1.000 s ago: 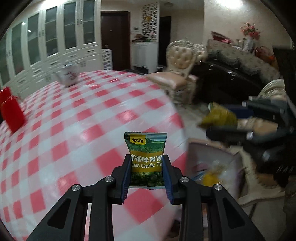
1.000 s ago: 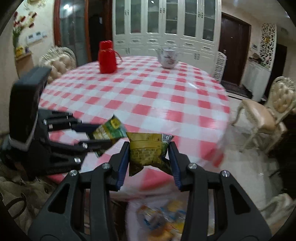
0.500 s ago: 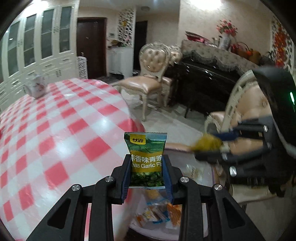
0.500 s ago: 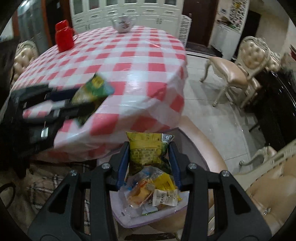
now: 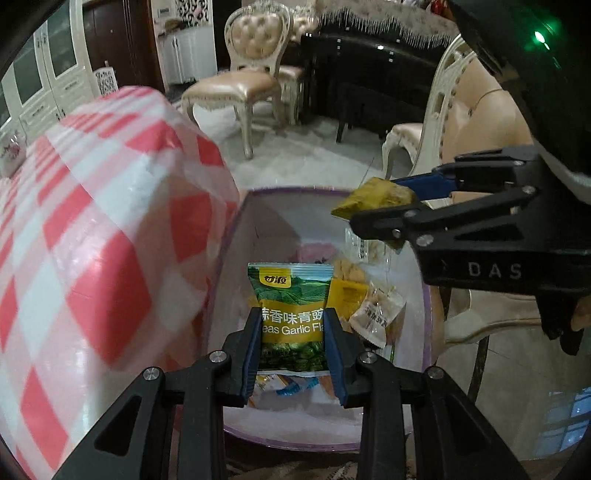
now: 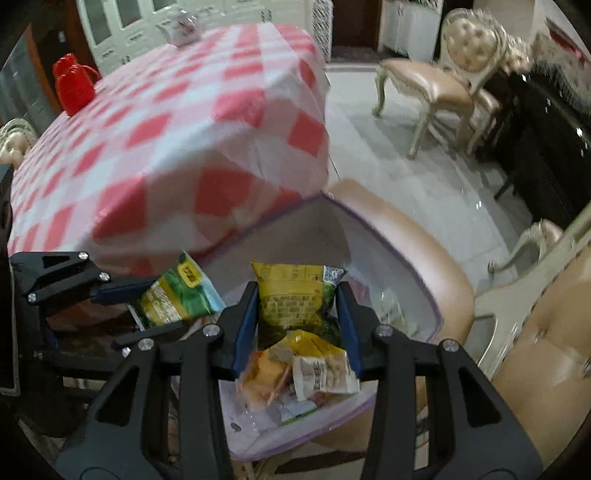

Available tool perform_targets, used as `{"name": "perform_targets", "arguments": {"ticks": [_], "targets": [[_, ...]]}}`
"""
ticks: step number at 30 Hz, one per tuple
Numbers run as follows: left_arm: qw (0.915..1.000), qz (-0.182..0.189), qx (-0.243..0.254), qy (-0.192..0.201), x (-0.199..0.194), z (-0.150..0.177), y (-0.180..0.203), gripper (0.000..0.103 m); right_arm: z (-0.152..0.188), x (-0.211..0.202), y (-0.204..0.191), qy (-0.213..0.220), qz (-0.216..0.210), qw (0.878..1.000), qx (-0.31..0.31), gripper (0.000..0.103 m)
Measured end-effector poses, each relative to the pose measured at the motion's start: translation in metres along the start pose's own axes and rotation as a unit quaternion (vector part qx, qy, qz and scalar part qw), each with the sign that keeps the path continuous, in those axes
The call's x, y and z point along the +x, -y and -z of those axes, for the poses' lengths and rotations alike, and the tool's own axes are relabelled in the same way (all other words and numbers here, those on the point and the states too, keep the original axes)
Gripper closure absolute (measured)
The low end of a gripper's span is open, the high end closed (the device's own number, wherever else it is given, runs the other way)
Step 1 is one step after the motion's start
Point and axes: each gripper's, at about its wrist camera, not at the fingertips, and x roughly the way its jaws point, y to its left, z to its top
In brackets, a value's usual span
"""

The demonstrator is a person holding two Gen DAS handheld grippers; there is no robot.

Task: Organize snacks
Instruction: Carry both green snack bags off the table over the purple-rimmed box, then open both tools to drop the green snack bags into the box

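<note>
My left gripper is shut on a green garlic pea packet and holds it over a pale purple-rimmed bin that stands on a chair. My right gripper is shut on a yellow-green snack packet and holds it over the same bin. Several loose snack packets lie in the bin. In the left wrist view the right gripper hangs over the bin's far right side. In the right wrist view the left gripper comes in from the left with its green packet.
The table with the red and white checked cloth stands just left of the bin. A red jug and a teapot stand on its far side. A padded chair and a dark cabinet stand beyond on the tiled floor.
Both grippers have swung off the table and down over the bin on the chair, each still holding its packet. The bin is closer now.
</note>
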Motion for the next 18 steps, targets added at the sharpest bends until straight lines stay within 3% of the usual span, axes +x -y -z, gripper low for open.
{"name": "perform_targets", "arguments": {"ticks": [8,18], "targets": [[0.9998,-0.016,-0.006,-0.011,0.009,-0.002,0.0,0.07,0.007,0.008,0.008,-0.017,0.025,1.0,0.003,0.057],[0.999,-0.012,0.0,-0.043,0.026,0.009,-0.007,0.069,0.018,0.023,0.003,-0.046,0.023,0.999,-0.002,0.057]]}}
